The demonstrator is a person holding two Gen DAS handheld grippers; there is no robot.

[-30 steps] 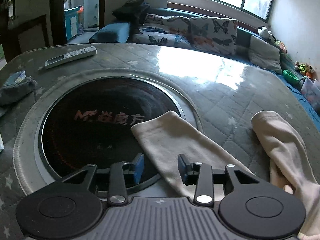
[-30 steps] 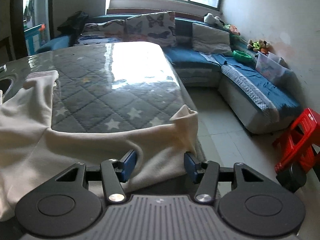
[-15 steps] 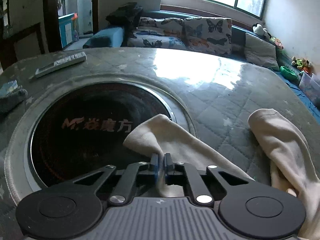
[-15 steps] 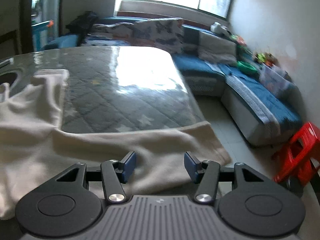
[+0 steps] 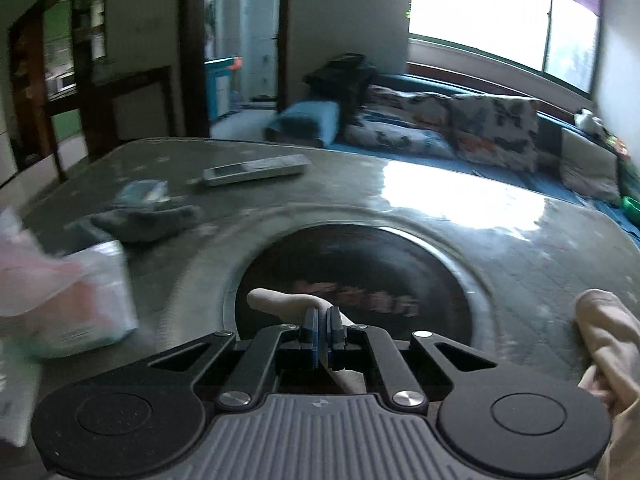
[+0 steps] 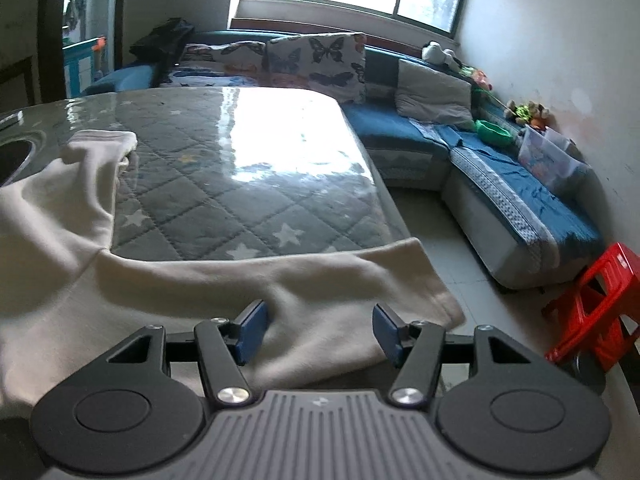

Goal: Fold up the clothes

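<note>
A cream sweatshirt (image 6: 60,260) lies spread on the quilted grey table (image 6: 240,184). In the left wrist view my left gripper (image 5: 322,320) is shut on the end of one sleeve (image 5: 280,302), held up over the black round cooktop (image 5: 360,264). A second cream fold (image 5: 608,332) lies at the right. In the right wrist view my right gripper (image 6: 318,328) hovers over the other sleeve (image 6: 400,276), which hangs past the table's edge. Its jaws are opening, the pads stand apart, and fabric lies beneath the gap without being pressed.
A white remote (image 5: 256,170), a crumpled grey cloth (image 5: 148,216) and a blurred plastic bag (image 5: 60,292) sit on the table's left side. A blue sofa (image 6: 520,200) with cushions wraps the far wall. A red stool (image 6: 600,296) stands on the floor at right.
The left gripper closed on the sleeve end, then lifted and swung left with it. The sleeve under the right gripper spread flatter over the table edge, and the right jaws widened slightly.
</note>
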